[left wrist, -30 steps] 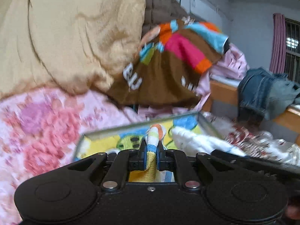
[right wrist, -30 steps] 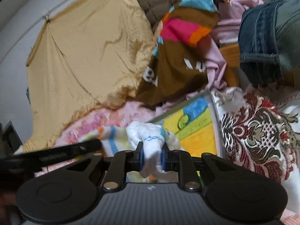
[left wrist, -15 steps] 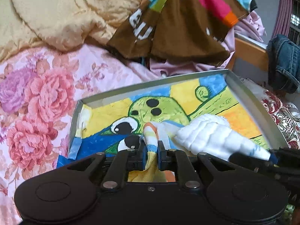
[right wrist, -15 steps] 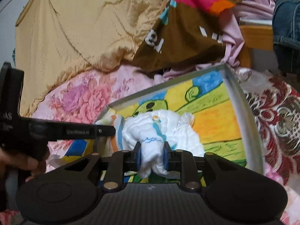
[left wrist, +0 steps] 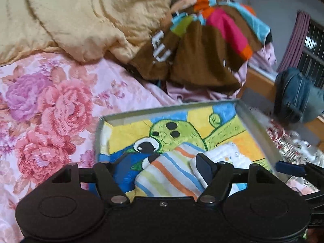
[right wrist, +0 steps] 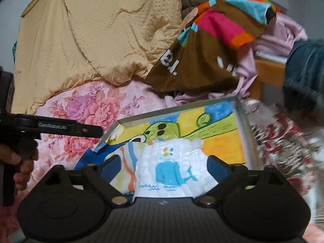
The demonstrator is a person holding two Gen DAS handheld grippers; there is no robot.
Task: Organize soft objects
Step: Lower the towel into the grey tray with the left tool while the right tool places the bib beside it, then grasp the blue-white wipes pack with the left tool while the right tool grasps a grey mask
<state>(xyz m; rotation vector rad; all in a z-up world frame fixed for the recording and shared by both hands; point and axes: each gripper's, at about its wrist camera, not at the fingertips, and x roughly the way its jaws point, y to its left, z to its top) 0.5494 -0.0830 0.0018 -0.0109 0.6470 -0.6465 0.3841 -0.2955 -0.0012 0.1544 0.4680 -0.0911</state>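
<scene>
Left gripper [left wrist: 162, 162] jaws opening around the striped cloth [left wrist: 170, 176], pads clear of it. Right gripper [right wrist: 164, 164] jaws opening wide, the white whale-print cloth [right wrist: 170, 170] loose between them. Both cloths lie side by side in the metal tray [right wrist: 245, 129] on the floral bed [left wrist: 50, 111]. Beyond, a yellow quilt [right wrist: 97, 36] and brown garment [left wrist: 198, 60] crowd the far rim.

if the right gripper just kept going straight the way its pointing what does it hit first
Most likely the white cloth with the blue whale, lying between the opening jaws of the right gripper, pads clear of it. Beyond it comes the cartoon-lined tray. Depth is hard to judge.
</scene>
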